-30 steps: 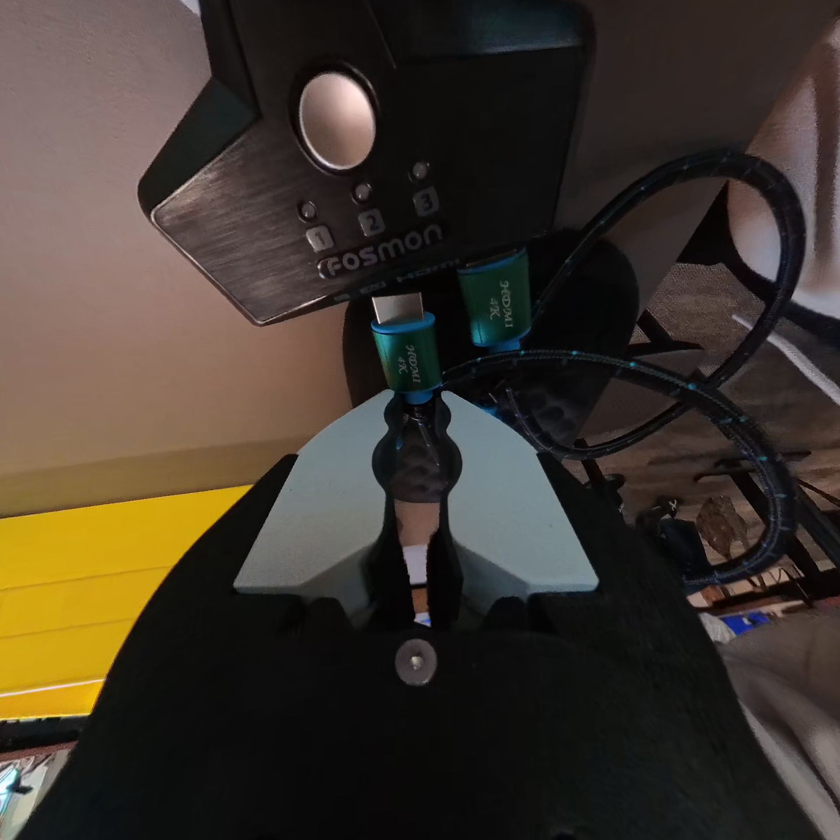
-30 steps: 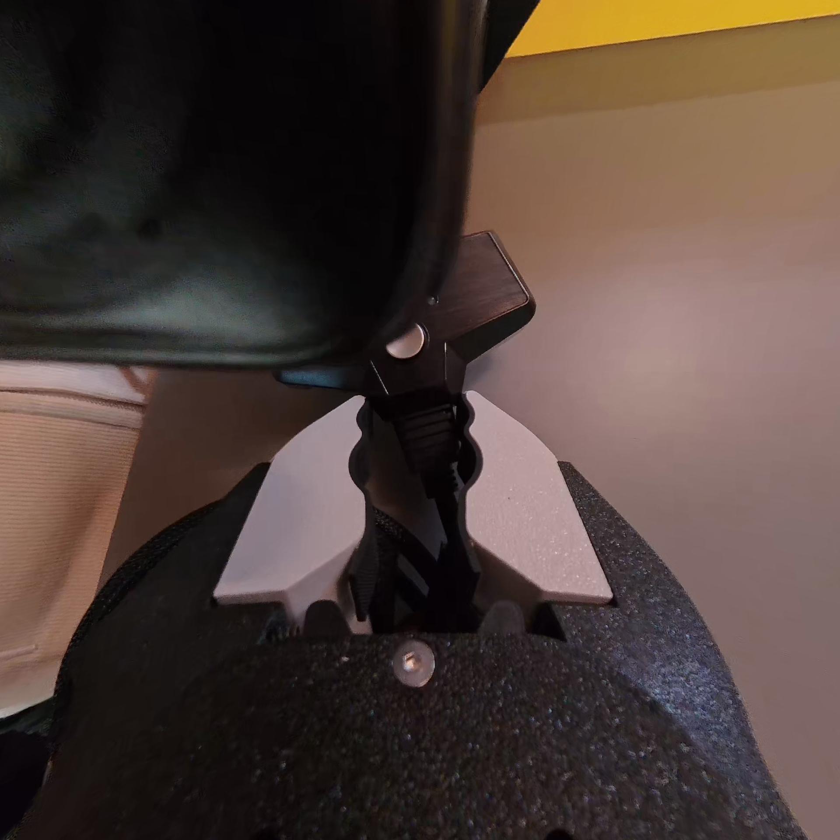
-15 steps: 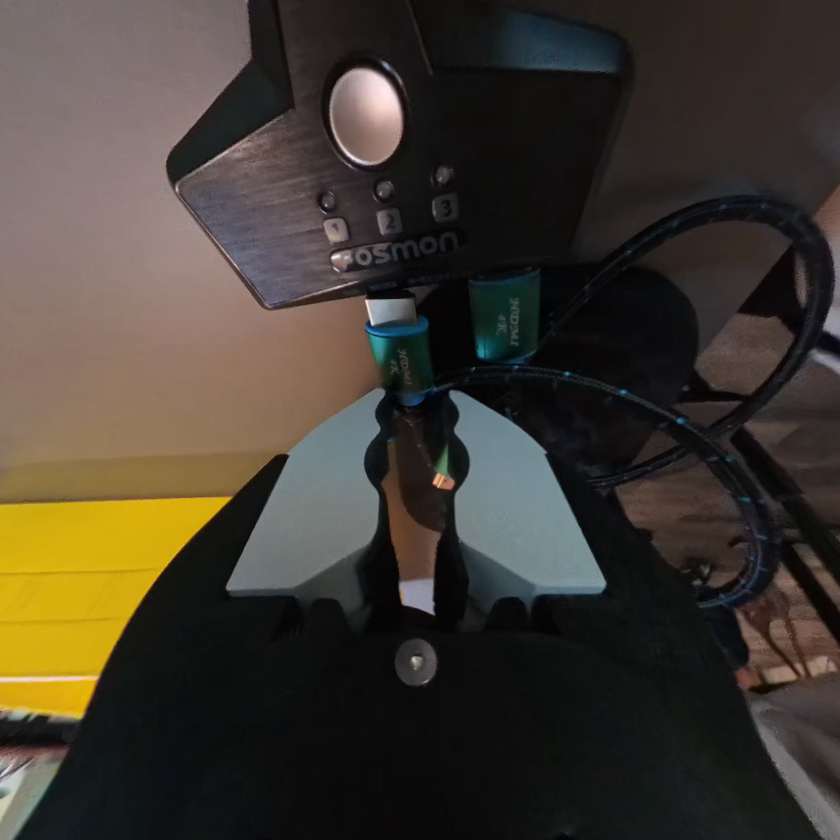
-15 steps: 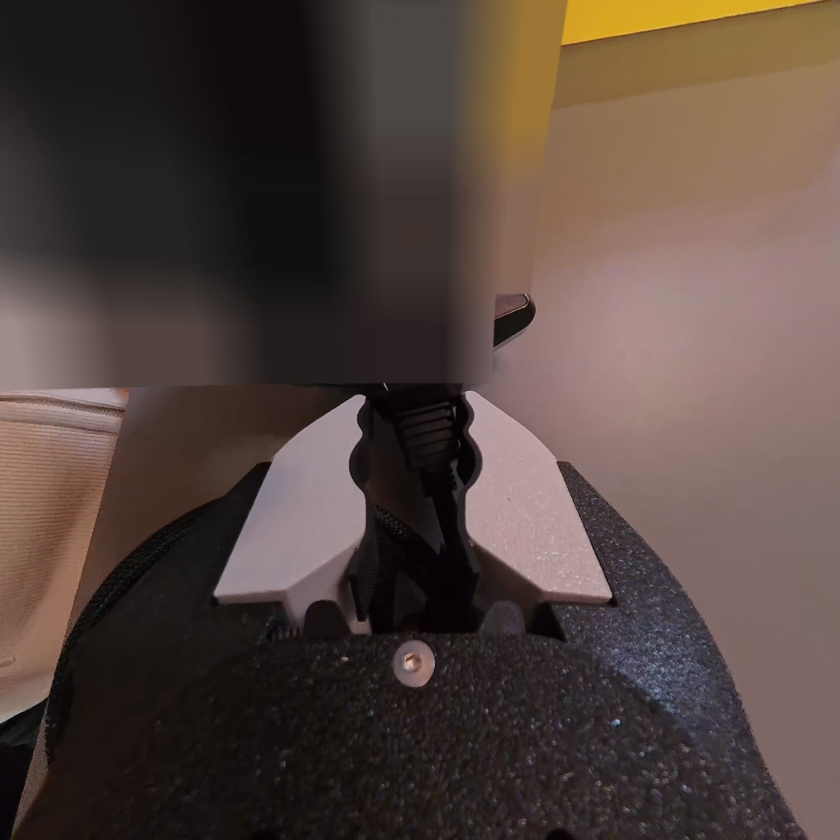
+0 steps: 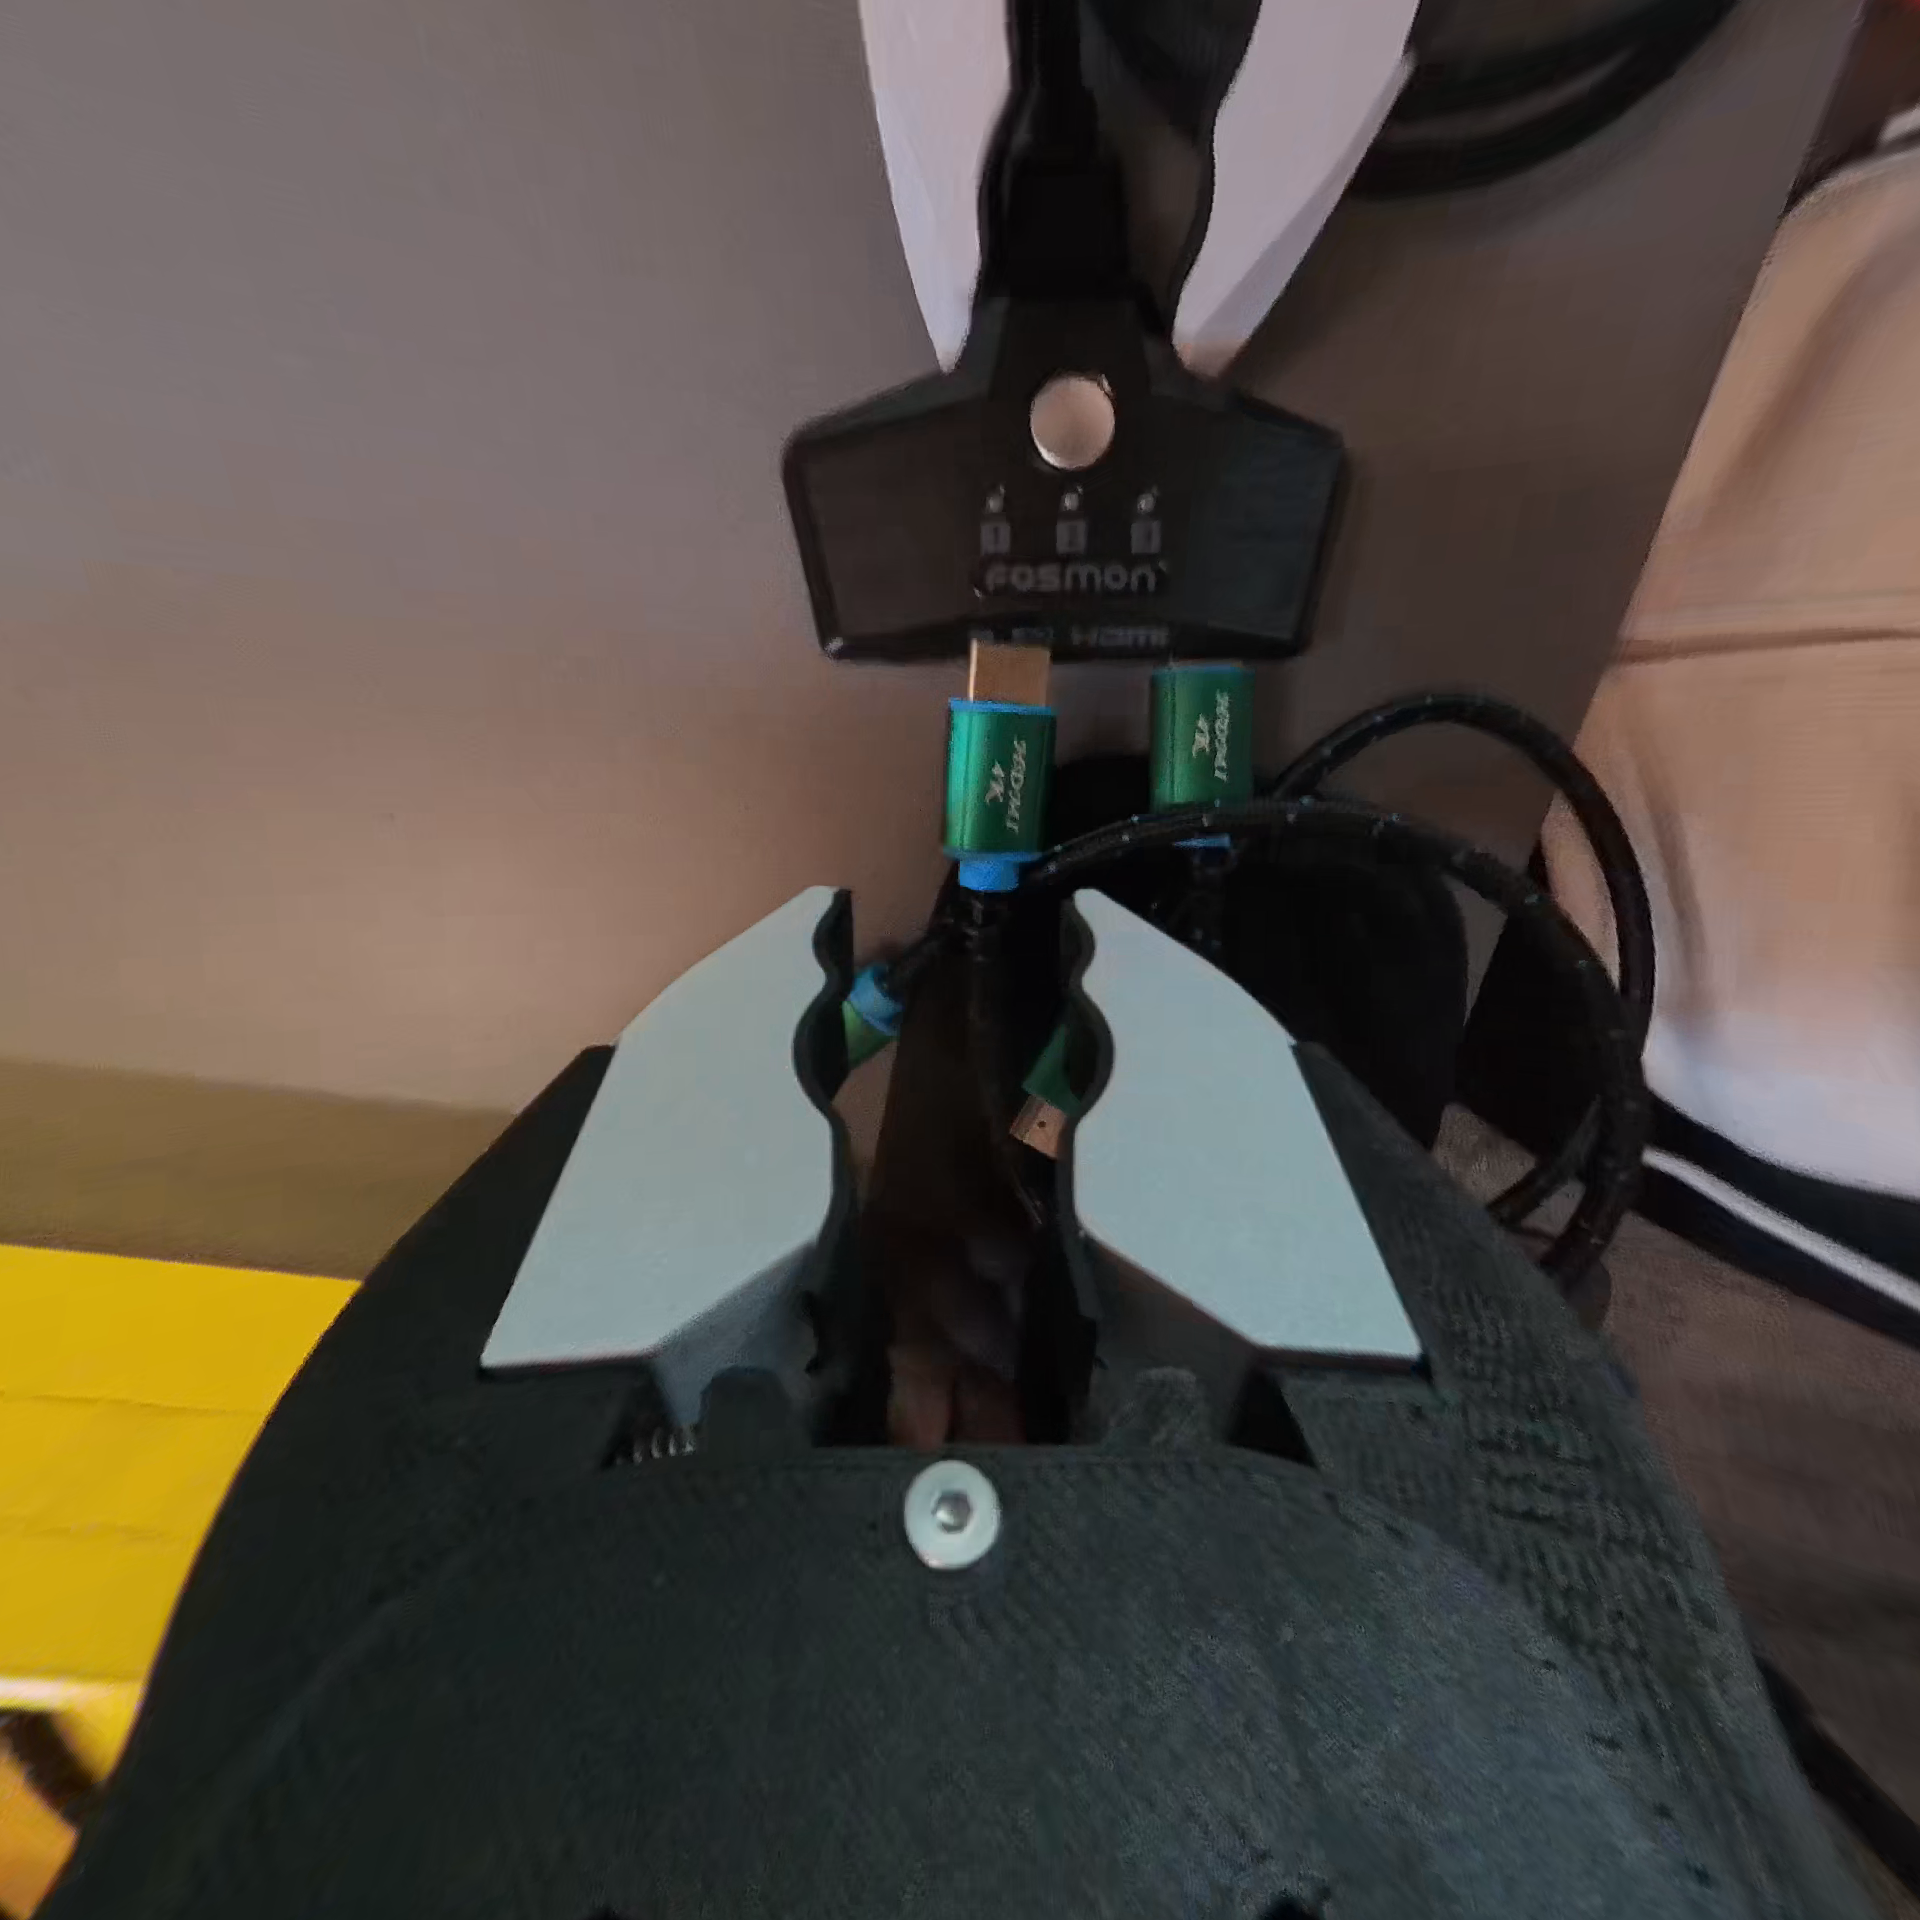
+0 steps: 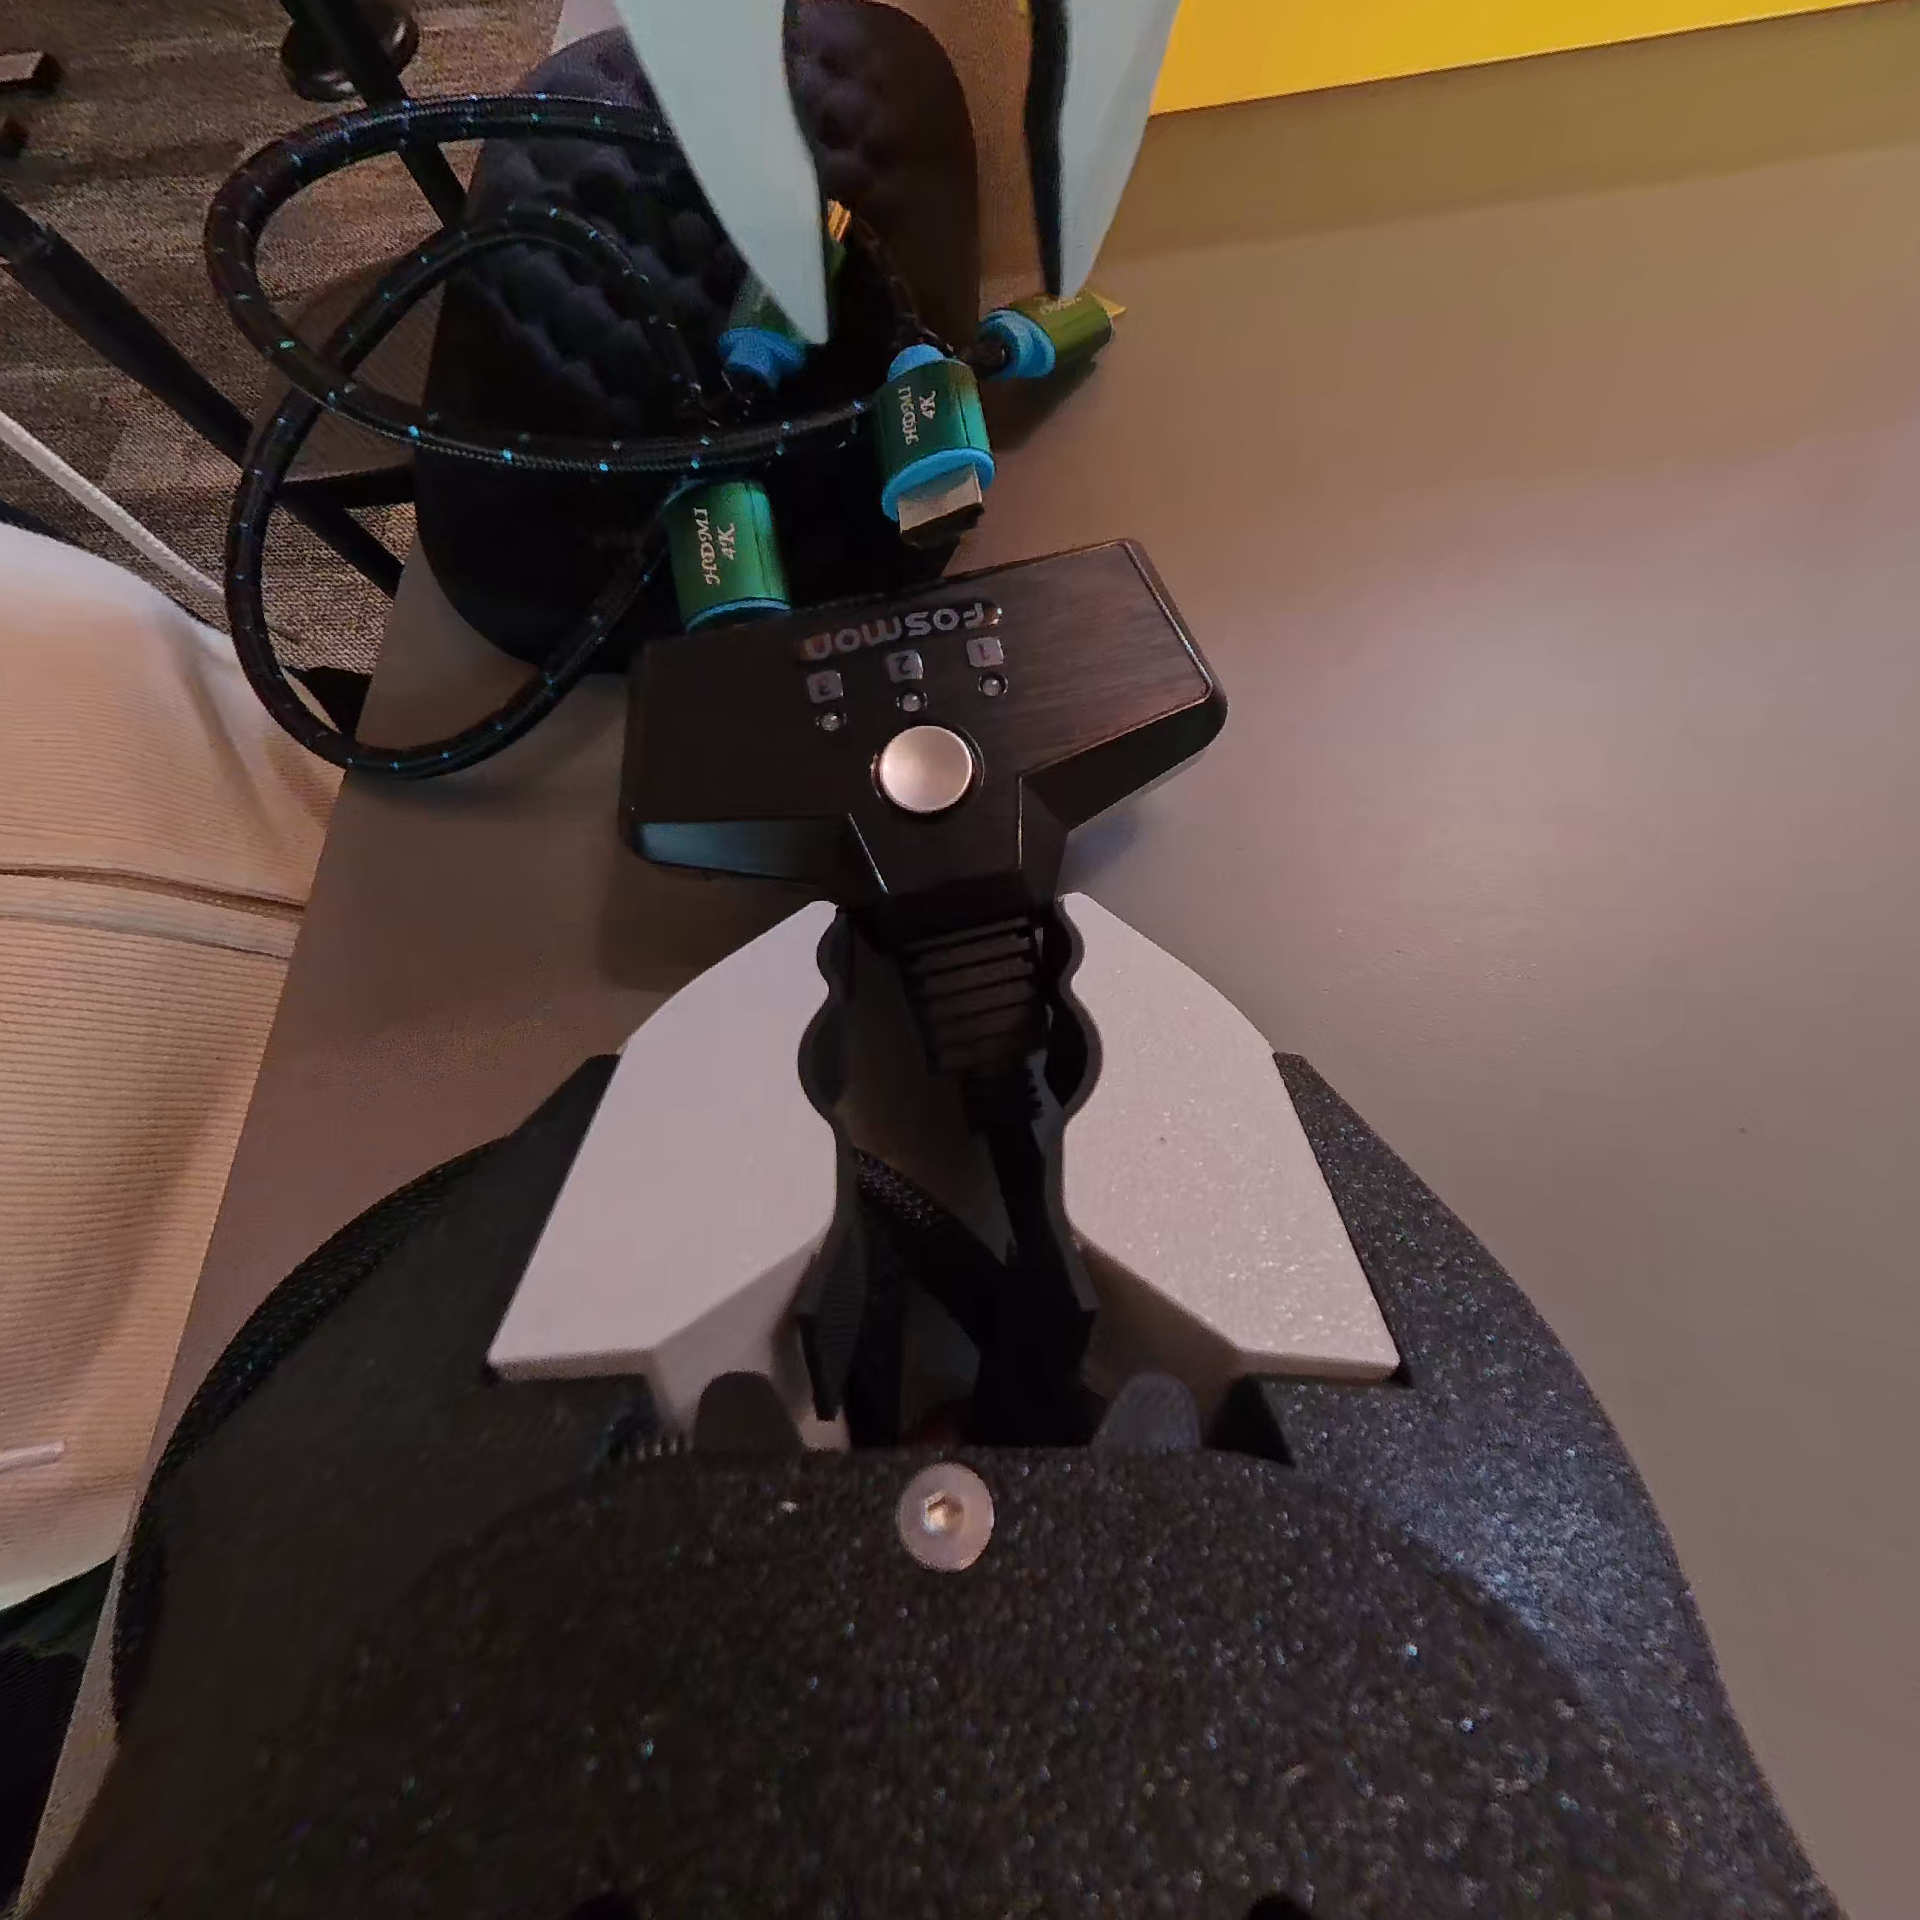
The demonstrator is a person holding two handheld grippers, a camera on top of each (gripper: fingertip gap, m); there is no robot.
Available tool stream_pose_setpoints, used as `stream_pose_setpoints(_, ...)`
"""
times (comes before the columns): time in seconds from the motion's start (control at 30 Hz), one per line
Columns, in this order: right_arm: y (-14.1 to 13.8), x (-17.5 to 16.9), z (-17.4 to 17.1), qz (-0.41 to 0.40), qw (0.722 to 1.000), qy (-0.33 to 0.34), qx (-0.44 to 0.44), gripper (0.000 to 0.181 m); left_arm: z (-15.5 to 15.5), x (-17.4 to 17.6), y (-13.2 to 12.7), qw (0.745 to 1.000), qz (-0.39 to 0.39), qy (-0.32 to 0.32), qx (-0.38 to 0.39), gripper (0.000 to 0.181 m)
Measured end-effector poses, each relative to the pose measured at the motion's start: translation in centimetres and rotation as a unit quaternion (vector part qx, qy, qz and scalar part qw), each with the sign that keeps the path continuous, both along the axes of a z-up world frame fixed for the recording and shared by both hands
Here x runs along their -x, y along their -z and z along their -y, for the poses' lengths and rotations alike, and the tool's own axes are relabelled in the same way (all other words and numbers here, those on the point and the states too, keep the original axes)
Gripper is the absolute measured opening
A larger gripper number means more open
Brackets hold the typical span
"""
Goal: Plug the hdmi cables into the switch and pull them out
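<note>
The black HDMI switch (image 6: 914, 707) lies on the grey table (image 6: 1507, 727). My right gripper (image 6: 951, 935) is shut on the switch's ribbed cable stub (image 6: 971, 987). One green HDMI plug (image 6: 722, 556) sits in the switch. A second green plug (image 6: 930, 436) lies free, its bare metal tip just short of the switch's edge. A third green plug (image 6: 1049, 332) lies farther off on the table. My left gripper (image 5: 961, 914) is open, just behind the free plug (image 5: 997, 779), with that plug's braided cable between its fingers (image 5: 717, 1101). The switch (image 5: 1060, 540) also shows there.
Black braided cables (image 6: 312, 436) loop over the table's left edge above a black bumpy cushion (image 6: 582, 312). Two more green plug ends (image 5: 1044, 1101) lie between my left fingers. A person's beige clothing (image 6: 104, 935) is at the table's left edge. A yellow surface (image 6: 1558, 52) borders the far side.
My left gripper has opened, let go of the cable behind the free plug and drawn back from the switch. My right gripper still holds the switch's stub.
</note>
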State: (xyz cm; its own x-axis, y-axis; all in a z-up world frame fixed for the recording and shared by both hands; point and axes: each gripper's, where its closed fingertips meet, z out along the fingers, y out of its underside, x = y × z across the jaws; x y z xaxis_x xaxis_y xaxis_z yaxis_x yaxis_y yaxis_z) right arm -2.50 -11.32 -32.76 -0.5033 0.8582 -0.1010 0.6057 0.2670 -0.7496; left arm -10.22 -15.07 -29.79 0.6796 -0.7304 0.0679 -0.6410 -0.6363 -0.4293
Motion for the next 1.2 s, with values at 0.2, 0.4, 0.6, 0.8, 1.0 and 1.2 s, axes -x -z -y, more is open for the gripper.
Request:
stream_pose_setpoints(0.2, -0.1, 0.0, -0.1, -0.001, 1.000, -0.001, 0.000, 0.035, -0.9, -0.6, 0.3, 0.992, 0.013, -0.014, -0.123, 0.035)
stream_pose_setpoints(0.4, 0.0, 0.0, -0.1, 0.002, 1.000, -0.001, 0.000, 0.035, -1.0, -1.9, 0.6, 0.981, 0.050, -0.025, -0.185, 0.024)
stream_pose_setpoints(0.6, 0.0, 0.0, -0.2, 0.001, 1.000, 0.004, -0.002, 0.035, -1.1, -1.4, 1.3, 0.991, 0.025, -0.074, -0.107, 0.020)
stream_pose_setpoints(0.8, -0.3, 0.2, 0.0, -0.022, 0.999, 0.013, -0.019, 0.035, -0.8, -1.5, 1.6, 0.998, -0.011, -0.060, -0.001, 0.020)
stream_pose_setpoints(1.0, -0.3, 0.5, -0.3, -0.020, 0.999, 0.028, -0.008, 0.035, -0.6, -1.6, 0.9, 0.997, 0.043, -0.055, 0.022, 0.020)
stream_pose_setpoints(1.2, -0.1, 0.6, -0.3, -0.016, 0.999, 0.031, -0.001, 0.035, -0.4, -1.8, 1.3, 0.999, 0.002, -0.043, -0.003, 0.020)
